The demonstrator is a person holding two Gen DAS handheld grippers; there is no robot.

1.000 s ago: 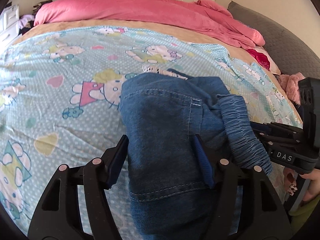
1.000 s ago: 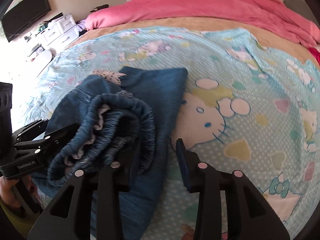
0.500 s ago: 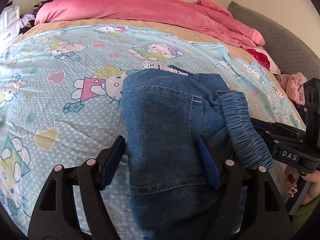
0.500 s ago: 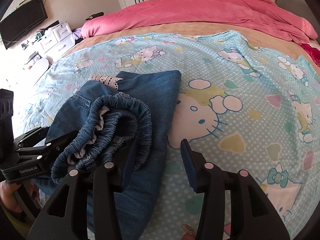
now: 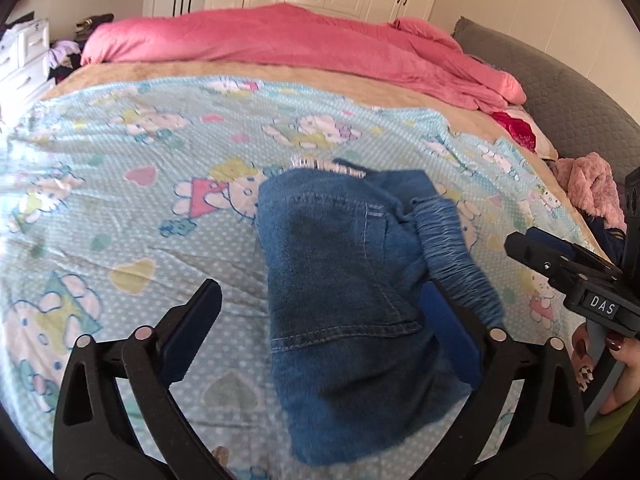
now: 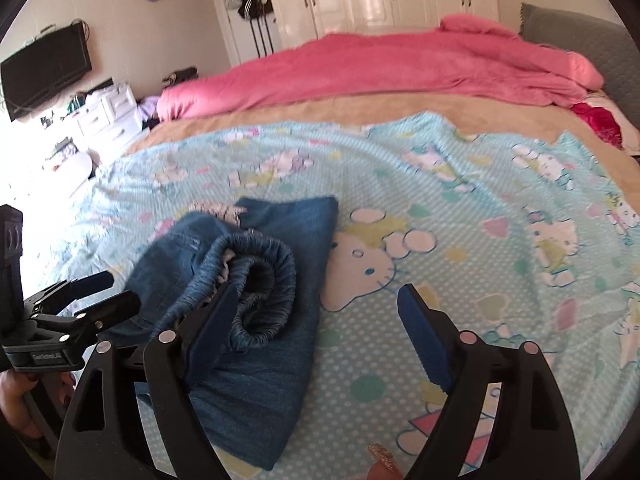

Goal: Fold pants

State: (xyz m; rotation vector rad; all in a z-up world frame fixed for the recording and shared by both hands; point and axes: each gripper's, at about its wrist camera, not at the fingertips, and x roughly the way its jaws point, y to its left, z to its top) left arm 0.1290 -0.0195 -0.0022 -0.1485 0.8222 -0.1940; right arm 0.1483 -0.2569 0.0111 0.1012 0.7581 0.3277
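The pants (image 5: 344, 280) lie as a folded bundle on the cartoon-print sheet (image 5: 120, 184) of the bed, with the elastic waistband (image 6: 256, 280) bulging up loose on top. Both the left claw (image 5: 320, 320) and the right claw (image 6: 320, 328) stand spread wide and pinch nothing. I think the risk is that this springy waistband pushes the top layer open, or that a finger (image 6: 212, 320) close beside it drags the cloth and spoils the fold.

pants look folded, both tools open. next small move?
Probably back both tools away. The left tool and right tool stand open, gripping nothing, and the jeans lie folded on the sheet. Only the elastic waistband bunches up on top; flatten it if neatness matters.
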